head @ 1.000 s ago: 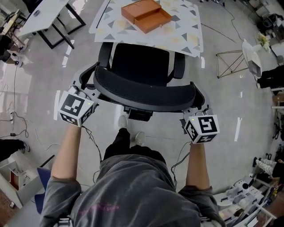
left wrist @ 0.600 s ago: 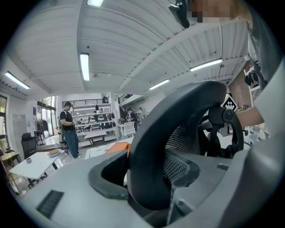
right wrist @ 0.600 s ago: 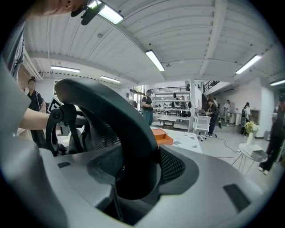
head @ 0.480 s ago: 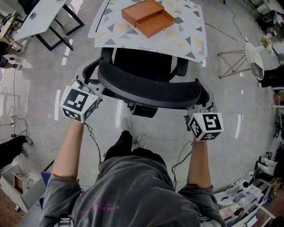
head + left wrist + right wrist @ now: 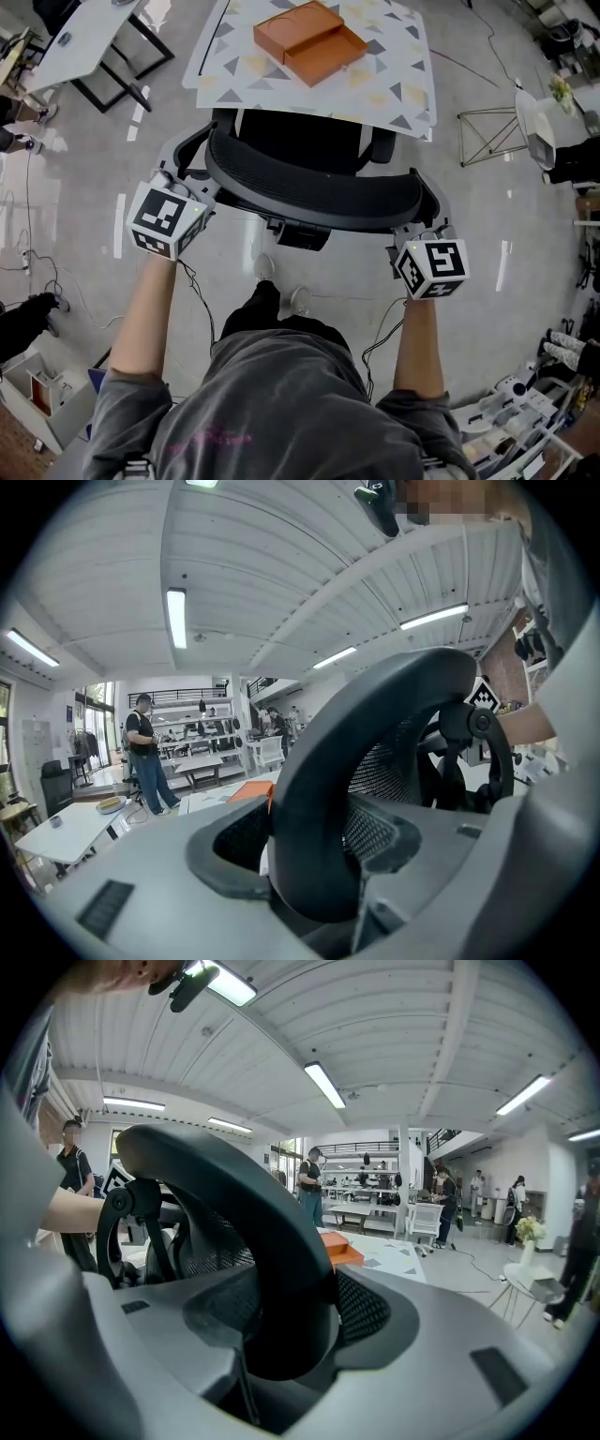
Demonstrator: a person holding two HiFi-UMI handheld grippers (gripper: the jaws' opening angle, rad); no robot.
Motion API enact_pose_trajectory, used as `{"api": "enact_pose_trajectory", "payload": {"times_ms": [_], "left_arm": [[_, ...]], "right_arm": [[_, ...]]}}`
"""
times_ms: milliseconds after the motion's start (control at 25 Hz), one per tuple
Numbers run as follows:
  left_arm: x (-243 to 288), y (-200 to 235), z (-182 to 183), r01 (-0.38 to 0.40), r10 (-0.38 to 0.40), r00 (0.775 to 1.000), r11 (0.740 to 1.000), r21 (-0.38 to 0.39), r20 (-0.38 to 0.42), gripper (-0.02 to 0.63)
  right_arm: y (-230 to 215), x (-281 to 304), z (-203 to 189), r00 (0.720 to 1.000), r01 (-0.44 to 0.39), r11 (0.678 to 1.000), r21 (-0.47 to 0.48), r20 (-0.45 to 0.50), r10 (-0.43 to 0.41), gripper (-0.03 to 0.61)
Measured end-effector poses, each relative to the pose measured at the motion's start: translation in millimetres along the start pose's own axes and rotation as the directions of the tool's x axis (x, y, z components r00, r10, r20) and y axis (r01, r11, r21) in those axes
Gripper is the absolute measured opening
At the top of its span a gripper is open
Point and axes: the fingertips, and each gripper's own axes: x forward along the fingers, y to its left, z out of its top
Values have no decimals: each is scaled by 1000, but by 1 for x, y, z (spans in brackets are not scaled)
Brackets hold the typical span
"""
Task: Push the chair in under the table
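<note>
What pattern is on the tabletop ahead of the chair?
The tabletop is white with scattered grey and pale yellow triangles; head view shows it best.

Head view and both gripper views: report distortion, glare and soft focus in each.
Head view: wide-angle bowing towards the edges, white glare streaks on the glossy floor, chair backrest sharp. Left gripper view: fisheye circle with black corners, backrest rim near the lens slightly soft, a mosaic patch at top. Right gripper view: same fisheye vignette, ceiling strip light blown out.
</note>
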Motion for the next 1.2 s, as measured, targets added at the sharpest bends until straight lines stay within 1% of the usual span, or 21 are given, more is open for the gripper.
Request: {"api": "enact_pose_trajectory", "payload": {"times_ms": [320,480,600,800,1200], "left_arm": [[-8,-6,1,7,-7,1000,1000,-1,11,235],[-11,-5,-2,-16,17,1000,1000,9,-7,249],[-13,-8,0,-20,20,1000,1000,25,-19,249],[-20,-10,3,-38,38,999,999,21,-17,249],[-41,-18,3,-70,70,997,997,13,-15,249]], "right_arm": [[5,-9,-2,1000,-6,1000,-3,6,6,229],[6,-10,-2,1000,-6,1000,-28,-12,6,229],[6,-11,-3,1000,-4,999,-42,-27,3,229],[8,-18,-6,999,-5,999,-45,-37,3,229],[13,-38,-3,1000,-12,1000,-26,-8,12,229]]}}
